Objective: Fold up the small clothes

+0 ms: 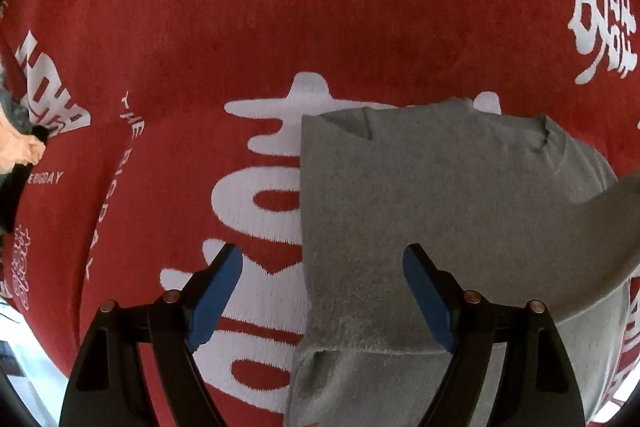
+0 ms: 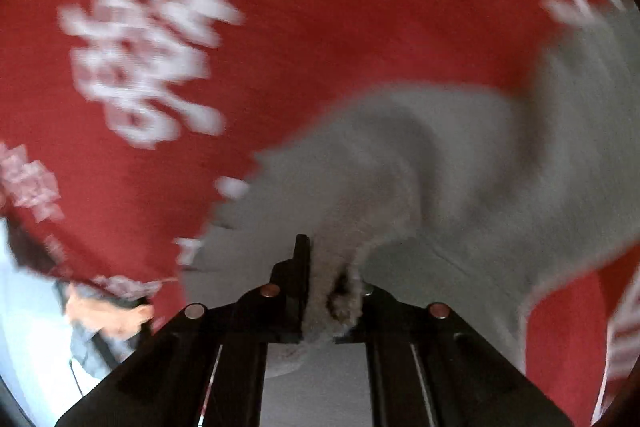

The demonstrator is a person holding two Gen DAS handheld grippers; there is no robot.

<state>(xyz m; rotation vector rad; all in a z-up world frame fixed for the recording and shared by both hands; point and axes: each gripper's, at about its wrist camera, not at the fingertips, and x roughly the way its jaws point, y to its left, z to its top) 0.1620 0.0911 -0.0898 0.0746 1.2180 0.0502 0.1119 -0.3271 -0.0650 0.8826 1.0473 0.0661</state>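
Observation:
A small grey garment lies partly folded on a red cloth with white characters. My left gripper is open above its left edge, blue pads apart, holding nothing. One grey part rises at the right of the left wrist view. In the right wrist view, which is motion-blurred, my right gripper is shut on a bunched edge of the grey garment and lifts it off the red cloth.
A pile of other clothes, grey, peach and black, sits at the far left edge of the red cloth. A person's hand and pale floor show at the lower left of the right wrist view.

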